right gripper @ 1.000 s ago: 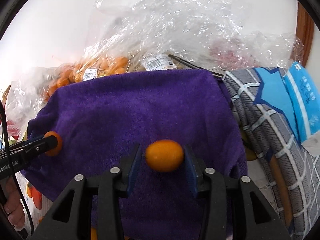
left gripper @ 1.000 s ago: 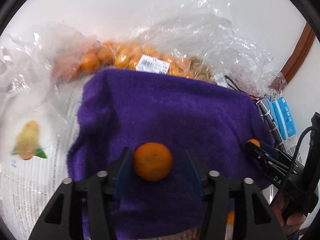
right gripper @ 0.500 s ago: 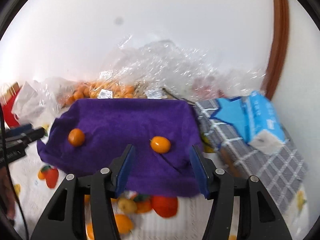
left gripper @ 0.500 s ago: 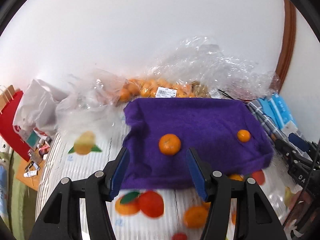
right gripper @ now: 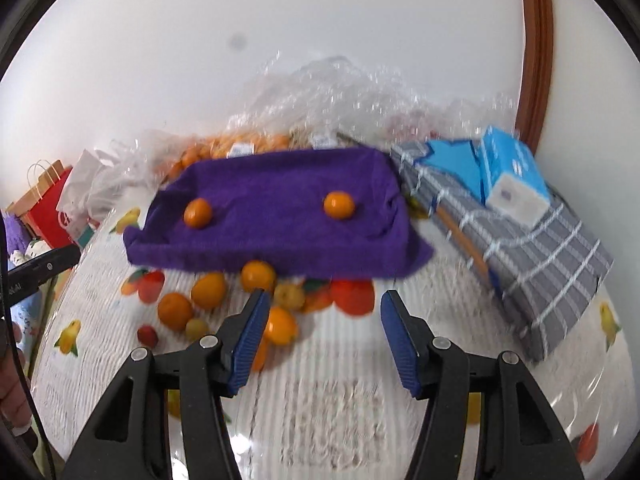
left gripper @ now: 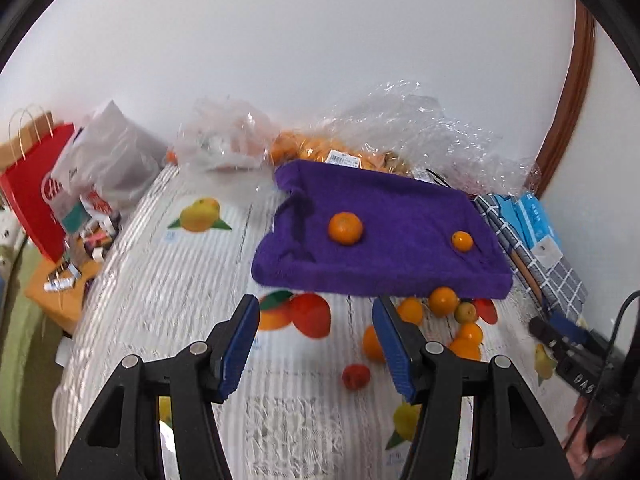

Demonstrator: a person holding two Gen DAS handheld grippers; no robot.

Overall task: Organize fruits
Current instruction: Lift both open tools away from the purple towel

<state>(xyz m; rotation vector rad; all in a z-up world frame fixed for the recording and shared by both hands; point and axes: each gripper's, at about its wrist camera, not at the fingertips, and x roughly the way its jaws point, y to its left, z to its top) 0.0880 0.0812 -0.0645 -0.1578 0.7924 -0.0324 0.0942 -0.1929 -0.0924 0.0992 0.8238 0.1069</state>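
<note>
A purple towel (left gripper: 400,216) (right gripper: 280,184) lies at the back of the fruit-print tablecloth (left gripper: 168,280). On it rest a mandarin (left gripper: 345,229) (right gripper: 197,213) and a smaller orange kumquat (left gripper: 462,241) (right gripper: 339,205), well apart. Several loose fruits (left gripper: 443,301) (right gripper: 208,284) lie in a cluster just in front of the towel. My left gripper (left gripper: 316,320) hangs open and empty above the cloth, short of the towel. My right gripper (right gripper: 322,312) is also open with nothing between its pads, over the loose fruits. Each gripper shows at the edge of the other's view (left gripper: 560,340) (right gripper: 44,266).
Crinkled clear plastic bags (left gripper: 400,128) holding oranges (left gripper: 316,148) pile up behind the towel against the white wall. A red paper bag (left gripper: 28,200) and a grey bag (left gripper: 108,160) stand at the left. A grey checked box (right gripper: 540,252) with a blue tissue pack (right gripper: 512,176) sits right.
Both grippers have drawn back and up from the towel. The mandarin and kumquat that sat between their jaws stay on the towel. The right jaws have widened.
</note>
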